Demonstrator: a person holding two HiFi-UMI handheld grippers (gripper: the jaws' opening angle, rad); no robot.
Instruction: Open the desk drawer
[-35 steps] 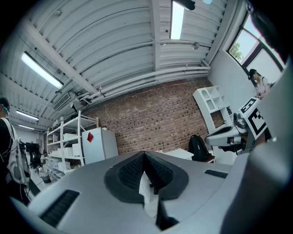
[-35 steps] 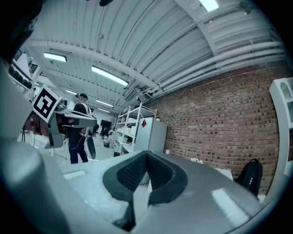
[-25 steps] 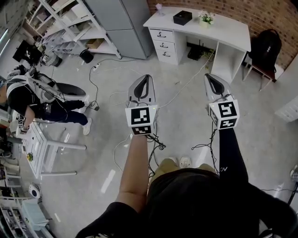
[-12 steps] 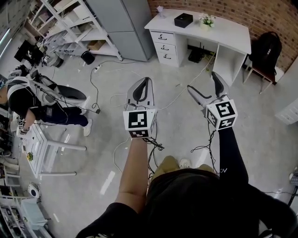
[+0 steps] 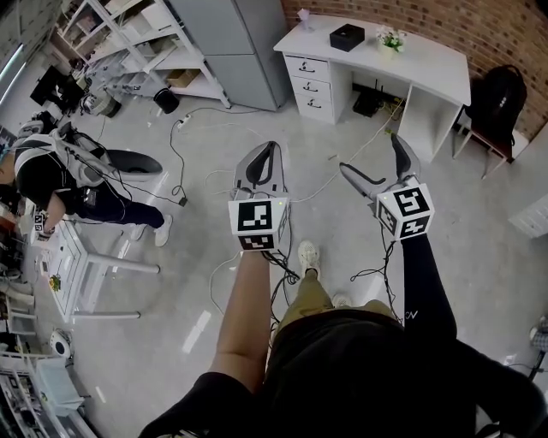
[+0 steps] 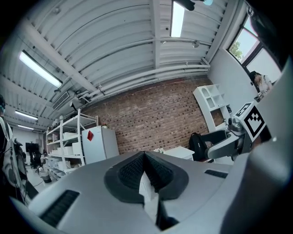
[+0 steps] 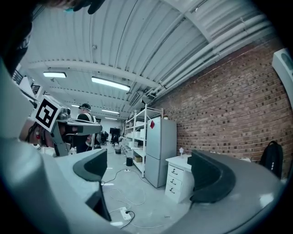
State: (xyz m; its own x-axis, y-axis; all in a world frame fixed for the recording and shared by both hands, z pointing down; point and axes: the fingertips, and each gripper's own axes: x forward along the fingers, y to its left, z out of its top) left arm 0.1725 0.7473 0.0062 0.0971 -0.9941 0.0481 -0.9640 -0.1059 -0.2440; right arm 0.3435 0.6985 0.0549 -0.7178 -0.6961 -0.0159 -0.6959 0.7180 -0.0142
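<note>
Though smooth-topped, boxy white desk [image 5: 421,62]

brick wall [image 5: 488,26] | grey concrete floor [image 5: 479,239] | white shelving [image 5: 137,43] | ceiling strip lights [image 7: 110,83]

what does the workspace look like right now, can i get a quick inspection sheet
surface: bare grey floor; the desk stands some way ahead of the tools
job's things: white desk; its three drawers all shut
clutter: black box and small flower pot on the desk
tools: left tool shut, empty; right tool jaws opening, nothing between them
cables: loose cables across the floor; power strip
surroundings: brick wall, grey fridge, shelving, black backpack, a person at left
</note>
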